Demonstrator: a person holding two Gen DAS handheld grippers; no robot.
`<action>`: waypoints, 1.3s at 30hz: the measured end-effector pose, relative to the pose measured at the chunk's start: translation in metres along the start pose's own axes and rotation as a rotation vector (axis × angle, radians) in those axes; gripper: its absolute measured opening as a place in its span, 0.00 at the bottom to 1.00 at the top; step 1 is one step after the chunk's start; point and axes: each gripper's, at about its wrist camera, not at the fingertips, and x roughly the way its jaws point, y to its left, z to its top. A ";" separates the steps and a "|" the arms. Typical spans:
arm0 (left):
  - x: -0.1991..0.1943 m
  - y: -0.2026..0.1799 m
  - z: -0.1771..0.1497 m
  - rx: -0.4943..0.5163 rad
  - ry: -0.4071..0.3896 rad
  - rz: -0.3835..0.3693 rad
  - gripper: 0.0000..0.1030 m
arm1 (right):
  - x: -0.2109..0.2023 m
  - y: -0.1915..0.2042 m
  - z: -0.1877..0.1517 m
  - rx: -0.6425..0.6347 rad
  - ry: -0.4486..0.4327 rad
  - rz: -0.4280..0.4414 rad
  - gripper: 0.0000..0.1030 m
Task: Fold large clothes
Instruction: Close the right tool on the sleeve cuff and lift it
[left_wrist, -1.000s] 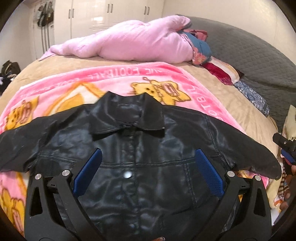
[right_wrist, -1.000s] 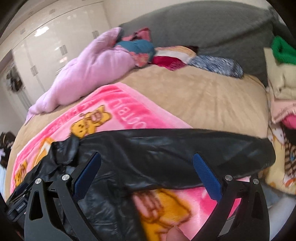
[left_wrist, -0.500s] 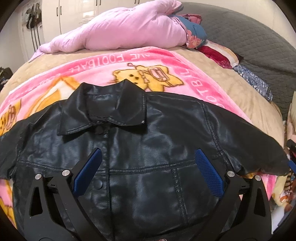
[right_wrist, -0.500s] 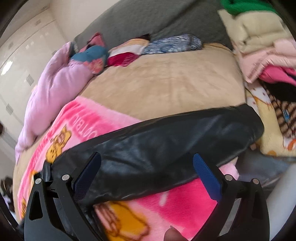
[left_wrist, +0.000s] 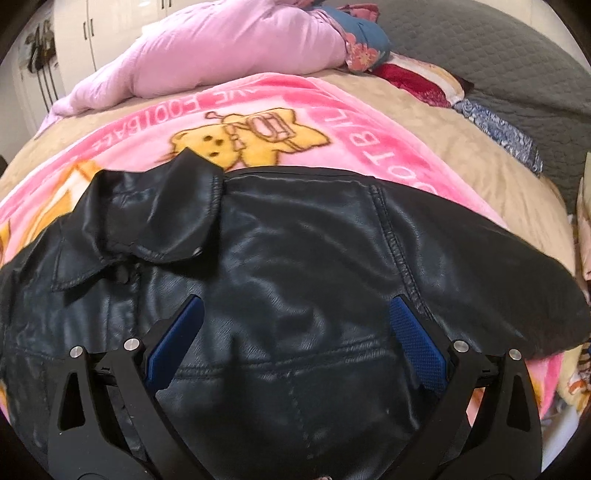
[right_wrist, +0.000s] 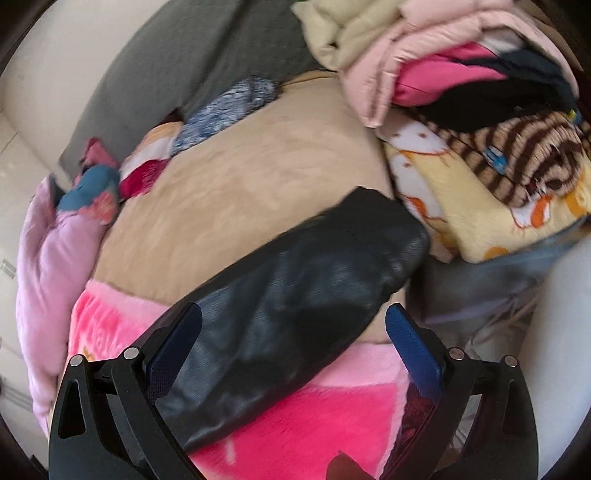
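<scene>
A black leather jacket (left_wrist: 288, 266) lies front up on a pink cartoon blanket (left_wrist: 258, 122), collar toward the far left, one sleeve stretched out to the right. My left gripper (left_wrist: 295, 343) hovers open just over the jacket's chest, nothing between its blue pads (left_wrist: 415, 343). In the right wrist view the jacket's sleeve (right_wrist: 295, 295) runs diagonally, its cuff at the upper right. My right gripper (right_wrist: 291, 347) is open above the sleeve, straddling it without holding it.
A lilac duvet (left_wrist: 221, 51) and a grey quilted headboard (left_wrist: 498, 62) lie at the far side of the tan bedspread (right_wrist: 258, 177). A pile of folded clothes (right_wrist: 461, 92) and a yellow cartoon blanket (right_wrist: 498, 218) crowd the right, close to the cuff.
Both grippers have moved forward and lower over the jacket. The right one swung right along the sleeve toward the cuff and the clothes pile. Both stayed open.
</scene>
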 end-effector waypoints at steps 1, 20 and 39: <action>0.006 -0.004 0.001 0.012 0.002 0.010 0.92 | 0.003 -0.003 0.001 0.012 0.003 -0.004 0.96; 0.027 -0.006 0.002 -0.033 0.060 -0.054 0.92 | 0.046 -0.001 0.009 0.212 0.049 0.227 0.50; -0.075 0.088 0.028 -0.212 -0.102 -0.134 0.92 | -0.053 0.099 0.008 -0.111 -0.107 0.770 0.15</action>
